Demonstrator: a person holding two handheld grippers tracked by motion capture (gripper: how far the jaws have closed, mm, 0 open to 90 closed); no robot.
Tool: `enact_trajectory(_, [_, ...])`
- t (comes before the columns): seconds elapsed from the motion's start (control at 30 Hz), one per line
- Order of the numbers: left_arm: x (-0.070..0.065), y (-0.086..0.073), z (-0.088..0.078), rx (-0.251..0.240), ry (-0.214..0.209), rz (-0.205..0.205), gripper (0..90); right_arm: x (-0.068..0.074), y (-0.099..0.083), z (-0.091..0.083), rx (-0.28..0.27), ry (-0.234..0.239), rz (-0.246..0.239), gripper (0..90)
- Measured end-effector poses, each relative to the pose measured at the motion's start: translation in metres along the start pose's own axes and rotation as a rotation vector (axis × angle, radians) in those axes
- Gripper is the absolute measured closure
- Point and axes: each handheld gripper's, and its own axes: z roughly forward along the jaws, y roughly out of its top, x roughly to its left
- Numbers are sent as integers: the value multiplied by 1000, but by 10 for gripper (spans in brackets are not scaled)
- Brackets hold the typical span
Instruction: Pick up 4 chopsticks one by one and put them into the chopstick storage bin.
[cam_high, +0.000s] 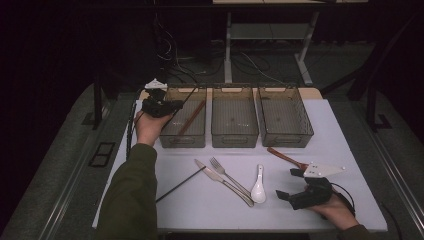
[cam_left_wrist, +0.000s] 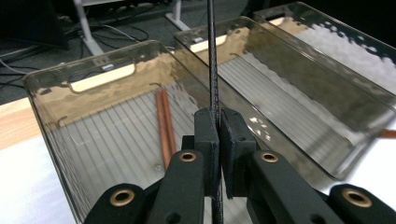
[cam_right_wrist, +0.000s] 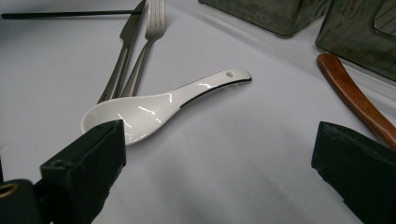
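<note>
My left gripper (cam_high: 161, 106) is over the near-left corner of the left smoky bin (cam_high: 182, 140). It is shut on a thin black chopstick (cam_left_wrist: 212, 70) that stands up between its jaws. Two brown chopsticks (cam_left_wrist: 164, 123) lie on that bin's ribbed floor (cam_high: 191, 118). A second black chopstick (cam_high: 180, 184) rests on the white table. My right gripper (cam_high: 286, 183) sits low at the front right with its jaws wide open and nothing between them. It is just right of a white ceramic spoon (cam_right_wrist: 154, 105).
A middle bin (cam_high: 234, 140) and a right bin (cam_high: 286, 140) stand beside the left one. A knife (cam_high: 214, 174) and a fork (cam_high: 226, 174) lie left of the white spoon (cam_high: 258, 188). A brown wooden utensil (cam_right_wrist: 355, 100) lies near the right bin.
</note>
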Motion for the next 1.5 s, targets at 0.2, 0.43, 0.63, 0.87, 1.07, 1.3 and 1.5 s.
enact_trajectory(0.2, [5, 2, 14, 15, 20, 1, 849, 0, 0, 0, -3, 0, 0, 29])
enact_trajectory(0.43, [17, -5, 30, 48, 81, -21, 848, 0, 0, -1, -5, 2, 6, 29])
enact_trajectory(0.63, [23, -10, 39, 76, 91, -57, 848, -1, 0, -1, -6, 3, 5, 29])
enact_trajectory(0.87, [23, -16, 46, 122, 110, -64, 846, 0, 0, -1, -6, 4, 4, 29])
enact_trajectory(1.07, [24, -15, 46, 122, 126, -56, 692, -1, 0, -1, -5, 4, 4, 29])
enact_trajectory(1.3, [22, -13, 43, 104, 104, -42, 574, -1, 0, 0, -2, 3, 5, 30])
enact_trajectory(1.5, [17, -9, 37, 90, 74, -28, 498, -1, -1, 0, -1, 3, 4, 29])
